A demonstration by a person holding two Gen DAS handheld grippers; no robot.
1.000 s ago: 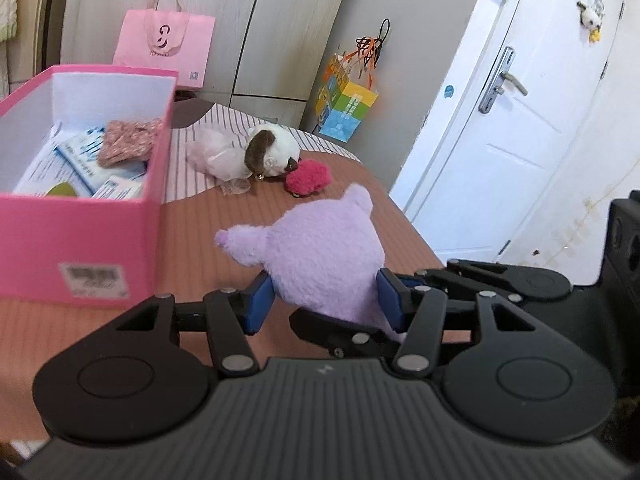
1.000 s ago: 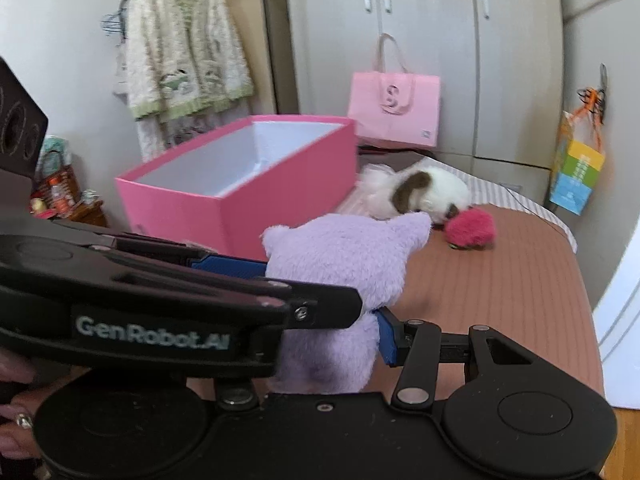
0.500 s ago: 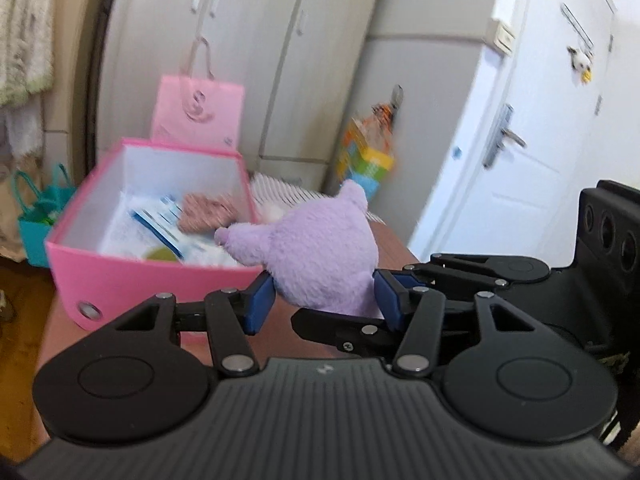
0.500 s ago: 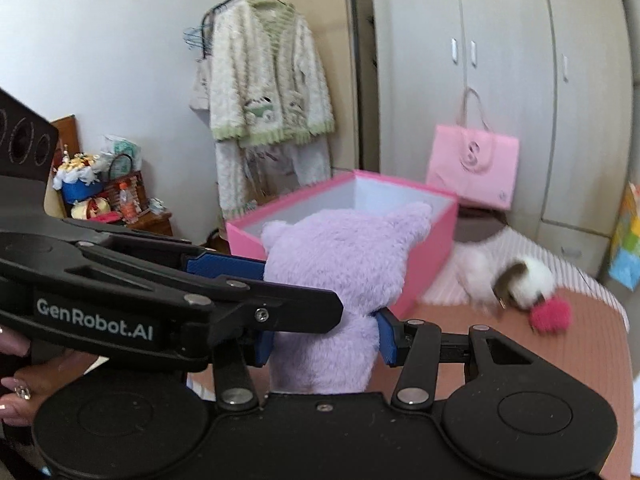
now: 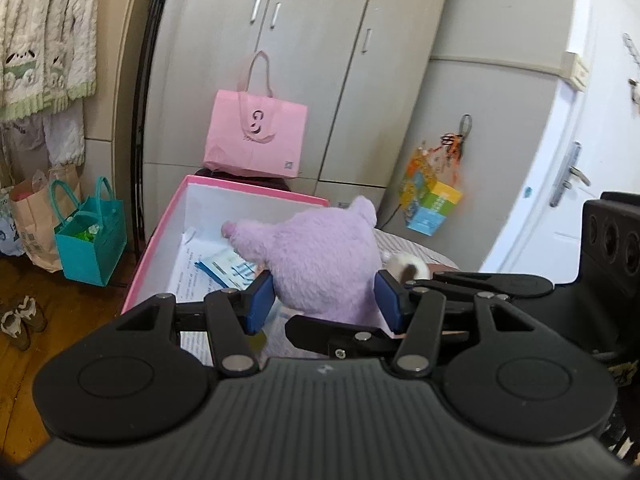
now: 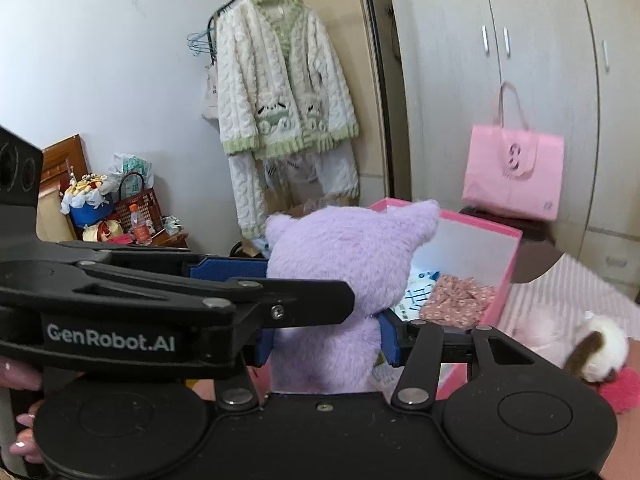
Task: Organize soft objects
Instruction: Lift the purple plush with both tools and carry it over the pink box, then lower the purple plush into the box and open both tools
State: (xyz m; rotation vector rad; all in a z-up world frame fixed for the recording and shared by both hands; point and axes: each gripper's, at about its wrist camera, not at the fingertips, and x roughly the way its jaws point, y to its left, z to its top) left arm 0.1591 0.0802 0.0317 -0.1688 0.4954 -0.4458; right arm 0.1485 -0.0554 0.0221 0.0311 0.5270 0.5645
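A purple plush toy (image 5: 320, 256) hangs over the open pink box (image 5: 256, 190), held from two sides. My left gripper (image 5: 325, 304) is shut on its lower body, blue pads pressed into the fur. My right gripper (image 6: 328, 340) also grips the plush (image 6: 344, 256); its jaws are opening, though the pads still touch the fur. The box (image 6: 508, 264) holds printed papers (image 5: 228, 270) and a floral cloth (image 6: 456, 300). A white-and-brown plush (image 6: 600, 352) and a red pompom (image 6: 616, 392) lie on the table to the right.
A pink tote bag (image 5: 256, 140) stands behind the box against grey wardrobes. On the wooden floor to the left sit a teal bag (image 5: 90, 240) and a paper bag. A knitted cardigan (image 6: 280, 92) hangs on a rail. A white door (image 5: 560, 184) is at right.
Both grippers have risen with the purple plush and carried it left, from above the brown table top to above the pink box. The view now looks down into the box.
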